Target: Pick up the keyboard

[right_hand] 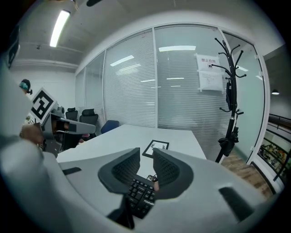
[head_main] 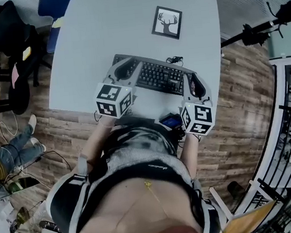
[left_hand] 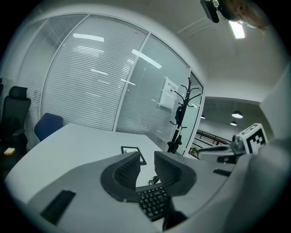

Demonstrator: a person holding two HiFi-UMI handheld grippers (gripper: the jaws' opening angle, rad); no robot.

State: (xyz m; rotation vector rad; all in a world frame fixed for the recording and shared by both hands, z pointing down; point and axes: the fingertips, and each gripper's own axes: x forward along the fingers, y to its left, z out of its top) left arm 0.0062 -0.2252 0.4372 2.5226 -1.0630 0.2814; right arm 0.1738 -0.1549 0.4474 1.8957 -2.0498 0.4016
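A black keyboard [head_main: 159,77] lies on the pale grey table [head_main: 100,30] near its front edge. My left gripper [head_main: 125,69] hangs over the keyboard's left end, and my right gripper [head_main: 194,85] over its right end. In the left gripper view the jaws of the left gripper [left_hand: 146,159] stand almost together with nothing between them, the keyboard [left_hand: 154,202] showing below. The right gripper [right_hand: 146,154] looks the same, a narrow slit between its jaws, above the keyboard [right_hand: 138,195]. Neither holds anything.
A framed deer picture [head_main: 166,22] lies farther back on the table, and a coiled cable [head_main: 174,59] sits behind the keyboard. A dark device with a blue screen [head_main: 171,121] is at the table's front edge. Black chairs [head_main: 7,35] stand left, a coat rack [right_hand: 229,91] right.
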